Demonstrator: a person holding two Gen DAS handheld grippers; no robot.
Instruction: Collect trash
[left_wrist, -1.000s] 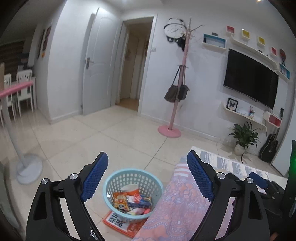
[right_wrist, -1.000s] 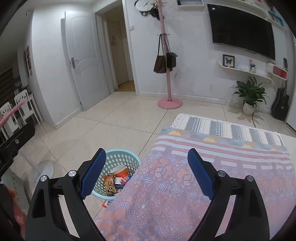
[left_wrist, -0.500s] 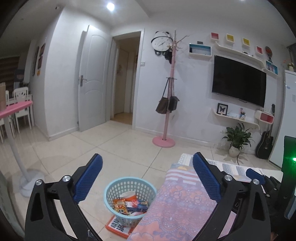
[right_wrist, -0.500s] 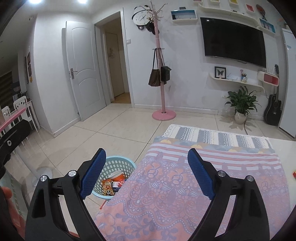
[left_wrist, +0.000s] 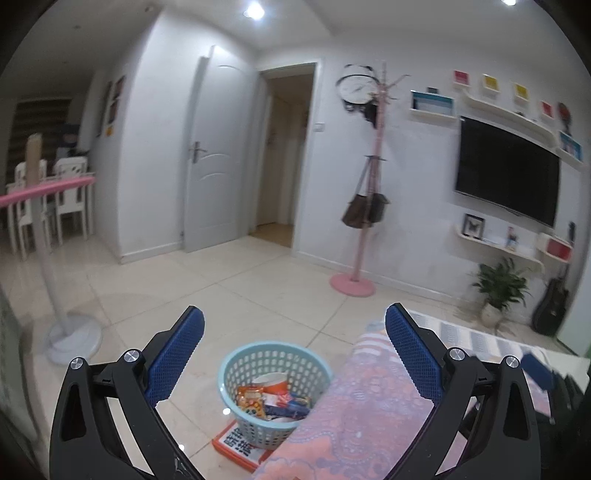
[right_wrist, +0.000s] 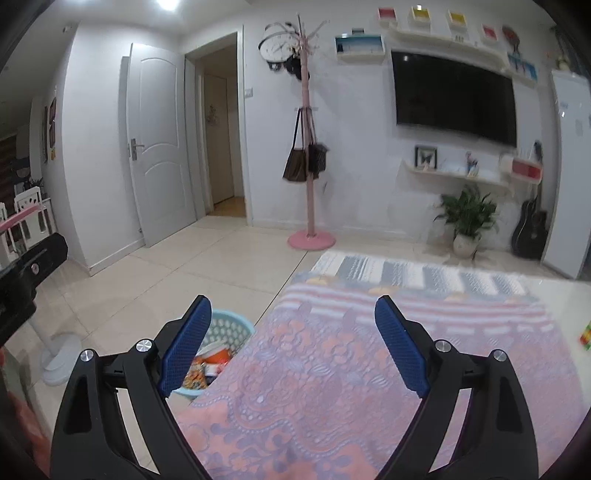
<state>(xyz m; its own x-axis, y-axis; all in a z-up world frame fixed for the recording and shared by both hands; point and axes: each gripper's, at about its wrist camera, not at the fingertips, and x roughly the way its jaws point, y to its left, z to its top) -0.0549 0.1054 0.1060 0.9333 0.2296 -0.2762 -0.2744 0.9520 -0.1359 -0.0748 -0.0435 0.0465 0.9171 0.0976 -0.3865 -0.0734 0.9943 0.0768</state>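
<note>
both grippers were empty, the left gripper (left_wrist: 293, 347) with jaws spread wide and the right gripper (right_wrist: 293, 341) likewise spread. the basket (left_wrist: 275, 391) stood on the floor beside the cloth-covered counter (right_wrist: 369, 369), already holding wrappers (left_wrist: 255, 400) and a cup (left_wrist: 271, 380). this looked like a search between pickups: no loose trash showed on the cloth, so the next move called for scanning the counter for another piece.

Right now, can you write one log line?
left gripper: open, empty | right gripper: open, empty | basket: on floor, wrappers inside
</note>
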